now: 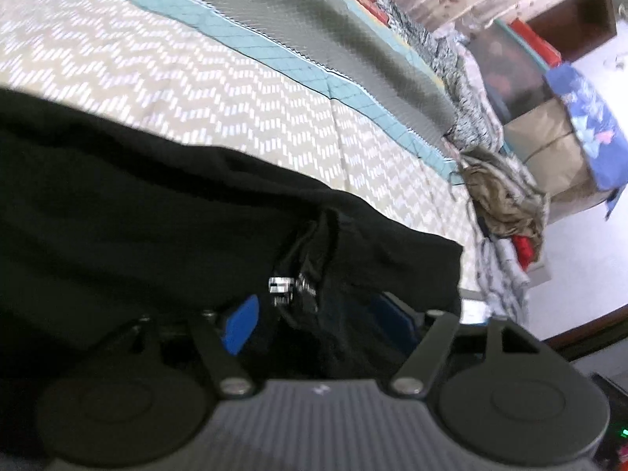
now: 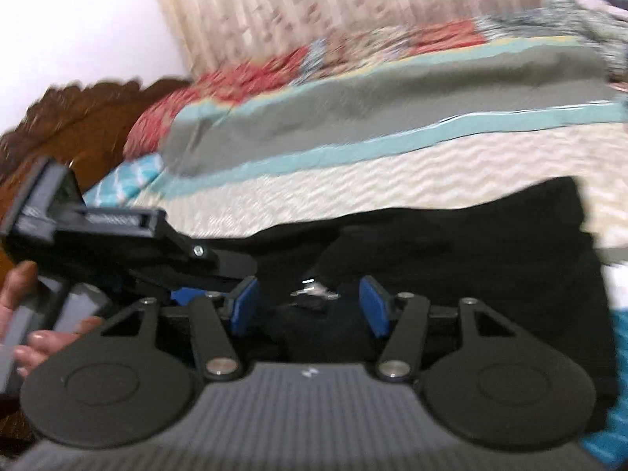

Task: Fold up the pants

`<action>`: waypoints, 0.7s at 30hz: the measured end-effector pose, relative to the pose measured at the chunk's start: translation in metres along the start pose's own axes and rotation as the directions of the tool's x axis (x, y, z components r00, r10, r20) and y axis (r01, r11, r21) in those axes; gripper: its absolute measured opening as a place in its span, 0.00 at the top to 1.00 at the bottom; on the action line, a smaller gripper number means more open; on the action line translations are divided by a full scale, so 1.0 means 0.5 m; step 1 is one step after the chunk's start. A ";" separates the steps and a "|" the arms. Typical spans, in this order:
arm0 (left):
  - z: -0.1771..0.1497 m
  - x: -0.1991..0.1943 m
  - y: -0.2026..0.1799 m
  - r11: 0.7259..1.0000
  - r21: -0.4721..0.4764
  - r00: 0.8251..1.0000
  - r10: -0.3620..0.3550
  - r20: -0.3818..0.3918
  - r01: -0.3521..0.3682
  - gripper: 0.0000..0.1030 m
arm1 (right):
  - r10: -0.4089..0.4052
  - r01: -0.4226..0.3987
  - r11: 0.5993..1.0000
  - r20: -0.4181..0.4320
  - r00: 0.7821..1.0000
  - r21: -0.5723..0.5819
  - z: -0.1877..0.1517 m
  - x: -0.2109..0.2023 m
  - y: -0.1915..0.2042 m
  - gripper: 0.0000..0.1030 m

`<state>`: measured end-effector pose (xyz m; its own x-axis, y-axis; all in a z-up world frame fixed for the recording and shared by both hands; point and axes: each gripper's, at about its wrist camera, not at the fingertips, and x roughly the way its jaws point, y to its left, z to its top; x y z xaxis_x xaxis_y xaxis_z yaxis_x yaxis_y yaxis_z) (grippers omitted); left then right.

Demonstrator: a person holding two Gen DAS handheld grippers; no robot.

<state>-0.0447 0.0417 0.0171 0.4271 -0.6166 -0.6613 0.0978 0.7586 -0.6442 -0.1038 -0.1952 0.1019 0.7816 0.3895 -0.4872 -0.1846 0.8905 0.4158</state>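
Note:
Black pants (image 1: 137, 204) lie on a bed with a beige zigzag cover (image 1: 219, 90). In the left wrist view my left gripper (image 1: 314, 314) has its blue pads (image 1: 241, 324) spread, with the pants' waist and a metal clasp (image 1: 279, 285) bunched between them. In the right wrist view my right gripper (image 2: 308, 304) has its blue pads (image 2: 375, 306) apart too, with black pants (image 2: 471, 243) fabric and the clasp (image 2: 314, 292) lying between them. The left gripper's body (image 2: 98, 231) and a hand (image 2: 23, 314) show at the left.
A grey and teal blanket (image 1: 353, 47) runs along the far side of the bed. Piled clothes (image 1: 506, 192) and a cardboard box (image 1: 549, 145) stand at the bed's right end. A wooden headboard (image 2: 78, 117) and curtain (image 2: 333, 0) lie behind.

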 end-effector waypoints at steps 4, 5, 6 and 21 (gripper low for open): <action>0.020 0.059 -0.018 0.998 0.042 0.998 0.047 -0.036 -0.045 0.29 | -0.154 0.146 0.984 0.079 0.985 0.105 -0.006 -0.071 -0.083 0.48; 0.019 0.078 -0.023 0.997 0.049 0.997 0.061 -0.055 -0.059 0.39 | -0.191 0.177 0.973 0.085 0.978 0.150 -0.009 -0.084 -0.107 0.51; 0.014 0.090 -0.027 0.995 0.060 0.994 0.088 -0.067 -0.084 0.58 | -0.219 0.201 0.960 0.080 0.972 0.193 -0.007 -0.085 -0.124 0.61; -0.020 0.001 -0.075 0.965 0.157 0.977 0.211 0.022 -0.212 0.76 | -0.231 0.233 0.930 -0.044 0.972 0.285 -0.047 -0.074 -0.207 0.85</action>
<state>-0.0570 0.0109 0.0371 0.4575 -0.4379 -0.7739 0.1451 0.8954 -0.4208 -0.1275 -0.2966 0.0590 0.7763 0.1835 -0.6030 0.1805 0.8519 0.4916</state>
